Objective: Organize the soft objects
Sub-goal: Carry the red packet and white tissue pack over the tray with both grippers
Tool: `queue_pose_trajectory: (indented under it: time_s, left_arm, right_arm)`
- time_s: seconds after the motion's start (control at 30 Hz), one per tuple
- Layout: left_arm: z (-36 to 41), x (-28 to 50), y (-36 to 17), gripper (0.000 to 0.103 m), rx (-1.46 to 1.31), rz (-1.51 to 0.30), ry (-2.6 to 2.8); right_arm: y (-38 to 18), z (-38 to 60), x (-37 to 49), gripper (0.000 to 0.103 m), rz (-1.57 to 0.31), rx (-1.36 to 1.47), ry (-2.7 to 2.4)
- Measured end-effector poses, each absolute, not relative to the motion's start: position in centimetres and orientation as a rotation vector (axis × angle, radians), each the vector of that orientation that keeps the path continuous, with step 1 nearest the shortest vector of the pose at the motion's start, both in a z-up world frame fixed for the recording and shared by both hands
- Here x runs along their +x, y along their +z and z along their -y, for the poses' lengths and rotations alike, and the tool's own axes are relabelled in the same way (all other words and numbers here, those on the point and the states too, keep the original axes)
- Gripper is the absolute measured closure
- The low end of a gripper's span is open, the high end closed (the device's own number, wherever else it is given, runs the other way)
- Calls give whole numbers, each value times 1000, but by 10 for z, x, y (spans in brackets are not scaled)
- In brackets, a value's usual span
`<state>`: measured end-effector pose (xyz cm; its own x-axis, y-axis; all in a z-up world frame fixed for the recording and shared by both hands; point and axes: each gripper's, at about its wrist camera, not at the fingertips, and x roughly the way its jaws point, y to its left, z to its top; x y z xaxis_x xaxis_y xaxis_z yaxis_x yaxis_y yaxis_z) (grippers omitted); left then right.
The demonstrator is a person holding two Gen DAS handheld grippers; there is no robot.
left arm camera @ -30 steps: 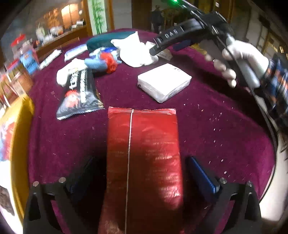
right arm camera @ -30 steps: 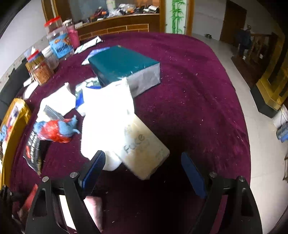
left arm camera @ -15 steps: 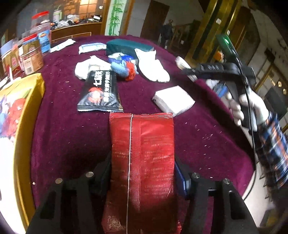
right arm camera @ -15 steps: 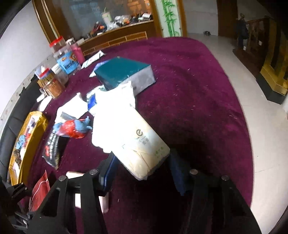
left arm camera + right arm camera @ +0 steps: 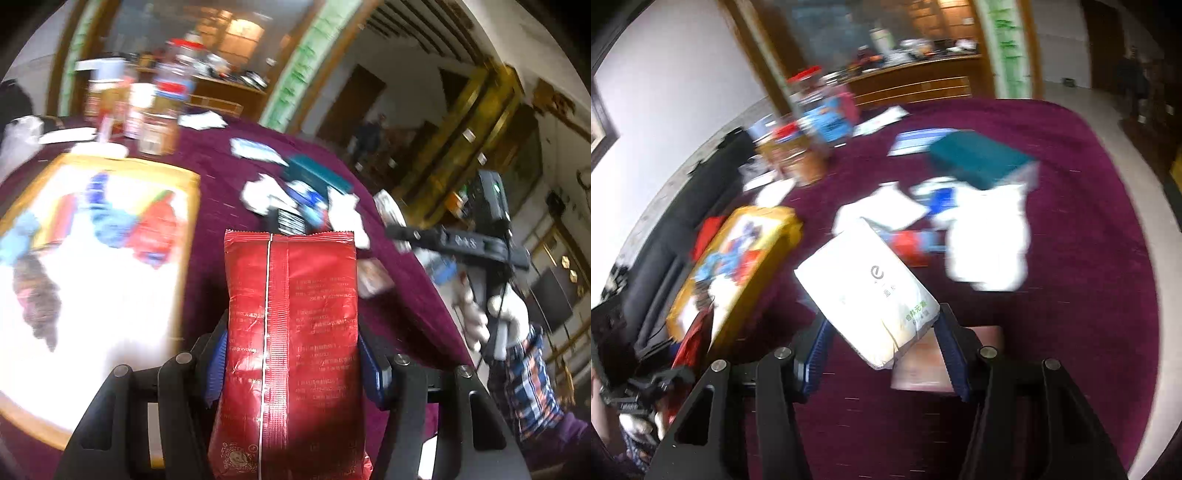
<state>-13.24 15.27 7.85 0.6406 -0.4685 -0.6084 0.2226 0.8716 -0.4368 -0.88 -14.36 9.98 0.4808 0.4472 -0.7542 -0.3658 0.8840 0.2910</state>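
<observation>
Slip risk both sides: left claw (image 5: 291, 365) pinches red snack pouch (image 5: 291, 332) low, top-heavy, may buckle. Right claw (image 5: 882, 350) clamps white tissue pack (image 5: 868, 291) skewed toward 10 o'clock, could twist out above counter (image 5: 1089, 258) short of yellow box (image 5: 735, 266).

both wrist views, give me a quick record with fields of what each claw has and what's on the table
left claw: shut on red snack pouch, lifted
right claw: shut on white tissue pack, tilted, lifted
surface: table with purple cloth
container: yellow-rimmed tray, left side of the left wrist view
left on table: teal box, white cloth, blurred small packets
image quality: motion blur
</observation>
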Motion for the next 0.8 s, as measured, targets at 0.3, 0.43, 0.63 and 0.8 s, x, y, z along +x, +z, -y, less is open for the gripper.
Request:
queue_pose_trajectory:
  time_s: [0.3, 0.43, 0.63, 0.8]
  left_arm:
    - [-268, -148, 62, 40, -461, -775, -124]
    - [-307, -139, 54, 40, -480, -787, -14]
    - [-340, -117, 32, 39, -545, -820, 93]
    - [-344, -113, 27, 30, -576, -819, 120]
  right_arm:
    - [99, 6, -31, 49, -1001, 26, 712]
    - [95, -49, -42, 49, -1022, -24, 783]
    - [80, -122, -55, 49, -1080, -92, 852]
    - [55, -172, -72, 49, -1141, -211, 882]
